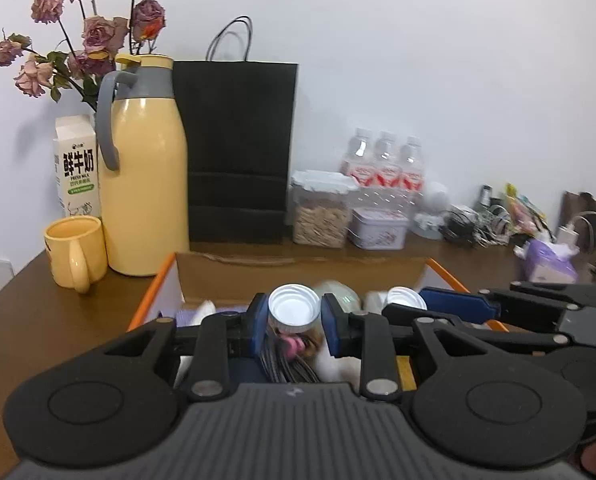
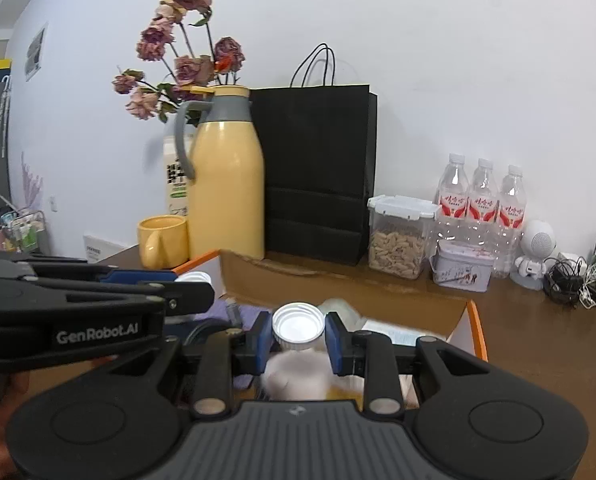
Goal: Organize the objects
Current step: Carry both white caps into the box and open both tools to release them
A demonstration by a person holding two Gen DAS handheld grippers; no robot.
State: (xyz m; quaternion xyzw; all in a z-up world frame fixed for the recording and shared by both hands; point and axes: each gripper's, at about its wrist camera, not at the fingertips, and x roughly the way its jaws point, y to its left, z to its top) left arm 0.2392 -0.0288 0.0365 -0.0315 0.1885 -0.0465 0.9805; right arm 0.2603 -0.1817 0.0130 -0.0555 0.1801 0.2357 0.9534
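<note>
My left gripper [image 1: 293, 316] is shut on a clear jar with a white screw lid [image 1: 293, 305], its blue pads pressing both sides of the neck. It hangs over an open cardboard box with orange edges [image 1: 298, 276]. My right gripper [image 2: 298, 338] is shut on a second white-lidded jar [image 2: 298, 323] above the same box [image 2: 338, 286]. Each gripper shows in the other's view: the right gripper [image 1: 410, 307] with its jar lid [image 1: 406, 298], and the left gripper [image 2: 189, 285] with its lid [image 2: 193, 278]. Cables, pale cloth and other small items lie blurred in the box.
Behind the box on the brown table [image 1: 57, 320] stand a yellow mug [image 1: 75, 254], yellow thermos jug [image 1: 143, 184], milk carton [image 1: 75, 168], vase of dried roses, black paper bag [image 1: 237, 152], nut container [image 1: 322, 212], three water bottles [image 1: 384, 164], a tin [image 1: 378, 228], tangled cables [image 2: 586, 280] and a tissue pack [image 1: 546, 266].
</note>
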